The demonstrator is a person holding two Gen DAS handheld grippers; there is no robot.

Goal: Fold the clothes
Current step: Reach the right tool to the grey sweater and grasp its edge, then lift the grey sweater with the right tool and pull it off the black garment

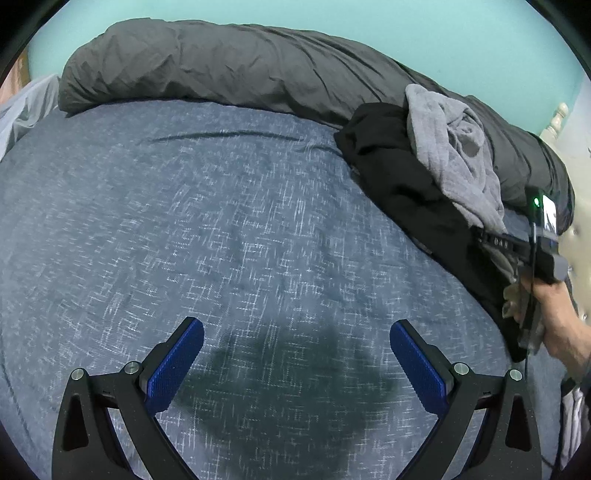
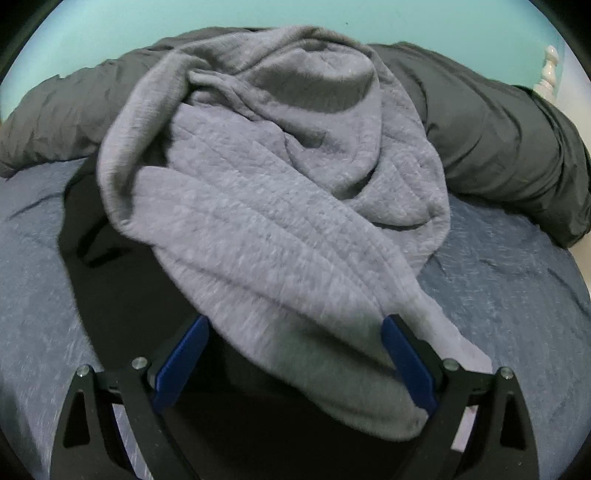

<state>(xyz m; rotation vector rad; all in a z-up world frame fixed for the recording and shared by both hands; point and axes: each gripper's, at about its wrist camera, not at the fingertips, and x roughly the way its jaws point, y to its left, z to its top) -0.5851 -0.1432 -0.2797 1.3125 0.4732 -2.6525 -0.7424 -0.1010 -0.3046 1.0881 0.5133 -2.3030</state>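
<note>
A crumpled light grey garment (image 2: 280,206) lies on top of a black garment (image 2: 110,288) on the blue bed cover. My right gripper (image 2: 295,325) is open, its blue pads on either side of the grey garment's near end, which lies between them. In the left wrist view the same grey garment (image 1: 454,155) and black garment (image 1: 399,184) lie at the right, with the right gripper's body (image 1: 532,251) behind them. My left gripper (image 1: 297,328) is open and empty above bare bed cover (image 1: 221,240).
A rolled dark grey duvet (image 1: 240,70) lies along the far edge of the bed against a turquoise wall (image 1: 332,14). A cream bedpost (image 2: 550,70) and headboard (image 1: 580,177) stand at the right.
</note>
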